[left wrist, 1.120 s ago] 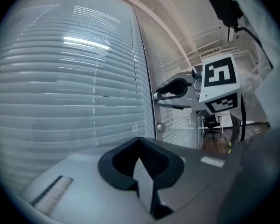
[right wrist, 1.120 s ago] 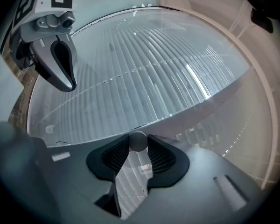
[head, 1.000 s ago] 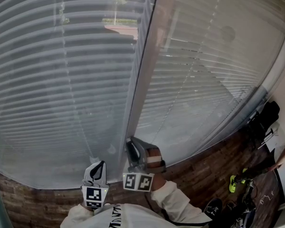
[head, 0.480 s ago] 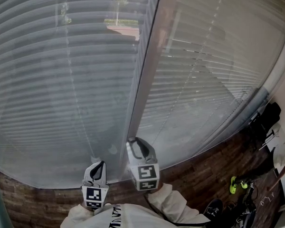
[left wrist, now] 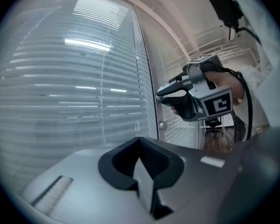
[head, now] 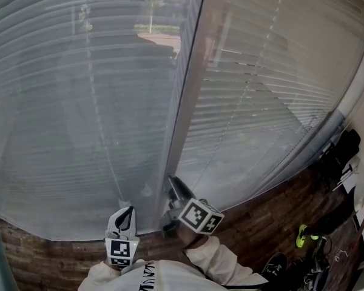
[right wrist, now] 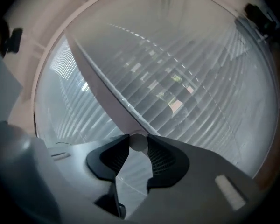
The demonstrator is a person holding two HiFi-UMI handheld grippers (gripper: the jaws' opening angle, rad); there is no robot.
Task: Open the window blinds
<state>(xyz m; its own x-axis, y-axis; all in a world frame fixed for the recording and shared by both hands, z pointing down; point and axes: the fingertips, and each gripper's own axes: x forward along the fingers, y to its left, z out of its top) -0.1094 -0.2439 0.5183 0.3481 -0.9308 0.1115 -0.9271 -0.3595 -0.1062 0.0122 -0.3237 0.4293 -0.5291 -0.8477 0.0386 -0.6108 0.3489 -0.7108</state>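
- My right gripper (right wrist: 138,145) has its jaws clamped on the small round knob (right wrist: 138,141) on the window frame (head: 185,102).
- My left gripper (left wrist: 141,171), near left, has its jaws together and empty.
- I'm turning the knob to tilt the blinds (head: 79,102). Next I'd likely roll further without slipping.

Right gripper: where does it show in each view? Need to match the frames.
Head view: right gripper at bottom centre, jaws against the low part of the window post.
Left gripper view: right gripper right of centre, jaws by the same post.
Right gripper view: its own jaws at bottom centre, shut on a round knob.
Shared landmark: the window post between the two blinds.
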